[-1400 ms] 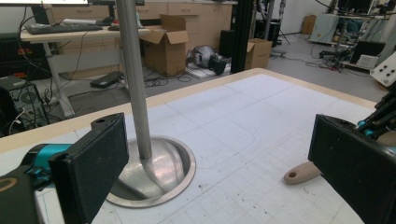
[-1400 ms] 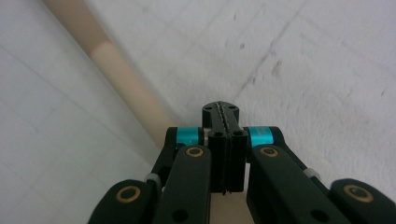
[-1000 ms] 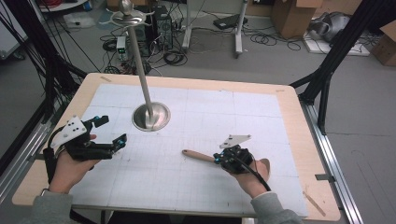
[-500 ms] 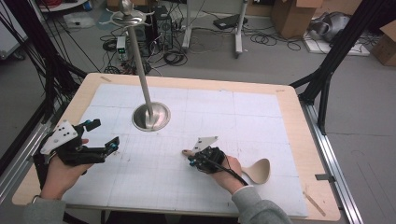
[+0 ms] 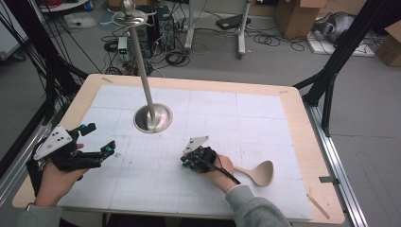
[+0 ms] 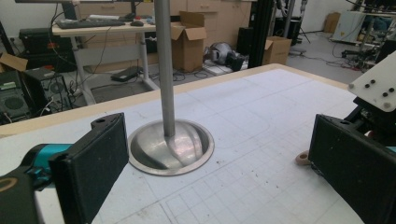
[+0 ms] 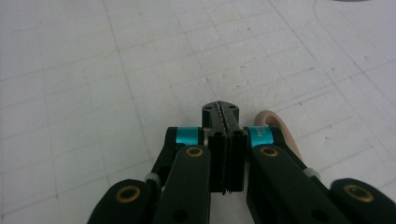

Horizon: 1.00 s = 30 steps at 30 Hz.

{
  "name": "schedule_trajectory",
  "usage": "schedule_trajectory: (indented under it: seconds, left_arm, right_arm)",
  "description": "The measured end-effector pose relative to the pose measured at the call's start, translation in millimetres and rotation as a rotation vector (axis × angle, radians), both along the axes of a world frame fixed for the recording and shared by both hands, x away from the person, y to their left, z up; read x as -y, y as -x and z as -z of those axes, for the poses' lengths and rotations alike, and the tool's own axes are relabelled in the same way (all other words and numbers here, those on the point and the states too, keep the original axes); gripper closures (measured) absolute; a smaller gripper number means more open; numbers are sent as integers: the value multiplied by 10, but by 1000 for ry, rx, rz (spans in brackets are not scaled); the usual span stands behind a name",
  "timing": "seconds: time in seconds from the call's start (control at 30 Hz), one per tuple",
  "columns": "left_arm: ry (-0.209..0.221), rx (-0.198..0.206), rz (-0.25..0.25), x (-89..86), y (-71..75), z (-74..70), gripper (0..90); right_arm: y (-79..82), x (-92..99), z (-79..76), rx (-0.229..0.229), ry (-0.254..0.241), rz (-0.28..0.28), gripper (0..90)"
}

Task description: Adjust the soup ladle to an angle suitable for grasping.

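The wooden spoon [image 5: 257, 173] lies flat on the white grid mat [image 5: 246, 118], toward the desk's near right corner, its bowl pointing at the right edge and its handle running left under the person's right hand [image 5: 218, 166]. In the right gripper view the rounded handle tip [image 7: 276, 122] pokes out just beside the clenched jaws, on their right side; whether it touches them cannot be told.

The right gripper [image 5: 188, 161] sits low over the mat near the middle of the near edge, its tips aimed toward the desk's left. Its 2 jaws are pressed flat together with nothing between them, and the spoon is outside the pair rather than in it.

The left gripper [image 5: 100, 141] is held by the left hand [image 5: 57, 176] at the desk's near left corner, well apart from the spoon. Its jaws are released and spread wide, with only bare mat between them.

Beyond the left gripper, toward the far left part of the mat, a metal stand [image 5: 152, 118] rests on its round dished base, with 1 upright pole [image 6: 164, 70] rising from the centre. In the left gripper view the spoon's handle end [image 6: 302, 157] peeks out beside the right-hand jaw.

The wooden desk [image 5: 309, 156] rim frames the mat on all 4 sides.
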<state>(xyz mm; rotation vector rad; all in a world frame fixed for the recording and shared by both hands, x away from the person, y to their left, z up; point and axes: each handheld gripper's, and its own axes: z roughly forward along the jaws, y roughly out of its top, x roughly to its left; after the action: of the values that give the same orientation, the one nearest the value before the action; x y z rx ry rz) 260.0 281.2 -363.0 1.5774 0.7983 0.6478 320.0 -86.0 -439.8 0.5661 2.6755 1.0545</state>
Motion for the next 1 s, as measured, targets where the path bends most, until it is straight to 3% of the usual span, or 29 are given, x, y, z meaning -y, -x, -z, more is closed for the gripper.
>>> schedule_trajectory:
  seconds: [0.13, 0.53, 0.83, 1.0]
  left_arm:
    - [3, 1, -1, -7, 0, -1, 55]
    - [1, 3, -7, -41, 21, -2, 55]
    - [7, 8, -18, -83, 54, -22, 55]
    - [6, 5, -19, -88, 58, -16, 55]
  right_arm:
    - [-39, -31, 27, 3, 0, -7, 900]
    - [-95, 27, 36, -14, -6, 44, 900]
    - [-140, 76, 35, 9, 9, 68, 900]
    - [-175, 120, 34, -2, 6, 99, 900]
